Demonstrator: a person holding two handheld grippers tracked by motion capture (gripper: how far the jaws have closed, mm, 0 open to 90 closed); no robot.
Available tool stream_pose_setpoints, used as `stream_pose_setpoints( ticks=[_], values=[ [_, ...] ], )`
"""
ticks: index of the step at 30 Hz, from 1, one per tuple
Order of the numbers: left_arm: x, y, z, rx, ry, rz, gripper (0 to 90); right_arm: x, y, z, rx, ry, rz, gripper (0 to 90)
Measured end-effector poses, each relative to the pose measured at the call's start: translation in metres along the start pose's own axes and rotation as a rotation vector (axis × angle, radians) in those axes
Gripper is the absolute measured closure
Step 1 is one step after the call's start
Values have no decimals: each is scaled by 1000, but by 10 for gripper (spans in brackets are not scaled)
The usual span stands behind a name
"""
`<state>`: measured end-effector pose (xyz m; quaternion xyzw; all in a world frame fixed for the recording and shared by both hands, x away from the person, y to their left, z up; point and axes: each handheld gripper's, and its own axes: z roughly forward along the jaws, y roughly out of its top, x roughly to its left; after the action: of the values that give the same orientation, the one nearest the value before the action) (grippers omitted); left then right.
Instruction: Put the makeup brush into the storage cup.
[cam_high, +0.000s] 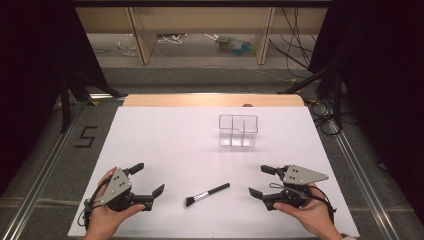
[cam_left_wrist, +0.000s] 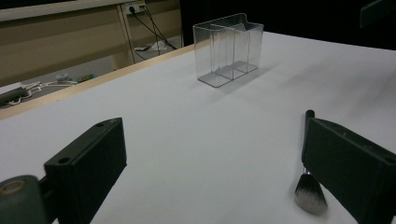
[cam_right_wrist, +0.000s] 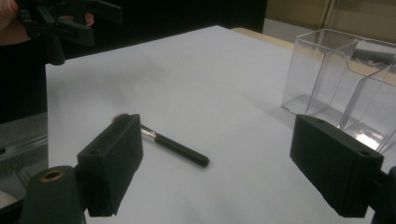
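Both claws are spread wide with nothing between the jaws. The left claw (cam_high: 145, 179) sits low at the near left of the bench (cam_high: 165, 145), the right claw (cam_high: 262, 181) at the near right, each in a hand, jaws pointing in toward the middle.

Between them lies a small makeup brush (cam_high: 207, 194), flat on the sheet, bristles toward the near left, black handle angling up to the right. It's apart from both claws.

From the left gripper view the brush (cam_left_wrist: 310, 186) is mostly hidden behind the right-hand jaw, so just the bristle tuft and the handle's tip poke out. From the right gripper view it's the other way: the bristles of the brush (cam_right_wrist: 175, 147) tuck behind the left-hand jaw and look blurry, while the handle shows fine.

Further back stands a clear plastic organizer (cam_high: 238, 130) with dividers, upright, well apart from the brush. It's see-through, so I can't count the compartments for sure, and the right gripper view cuts it off at the edge.

The bench is covered in plain white, with a wooden strip along the far edge. Around it: grey floor, a "5" (cam_high: 86, 136) taped at the left, dark curtains, cables and wooden legs at the back.
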<state>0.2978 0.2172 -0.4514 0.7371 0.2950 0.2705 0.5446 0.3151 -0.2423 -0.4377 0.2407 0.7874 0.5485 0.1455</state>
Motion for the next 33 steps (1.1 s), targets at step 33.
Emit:
stream_pose_setpoints(
  ticks=[33],
  values=[
    [-2, -1, 2, 23, -8, 2, 79, 2, 35, 70, 325, 128, -200, 230]
  ],
)
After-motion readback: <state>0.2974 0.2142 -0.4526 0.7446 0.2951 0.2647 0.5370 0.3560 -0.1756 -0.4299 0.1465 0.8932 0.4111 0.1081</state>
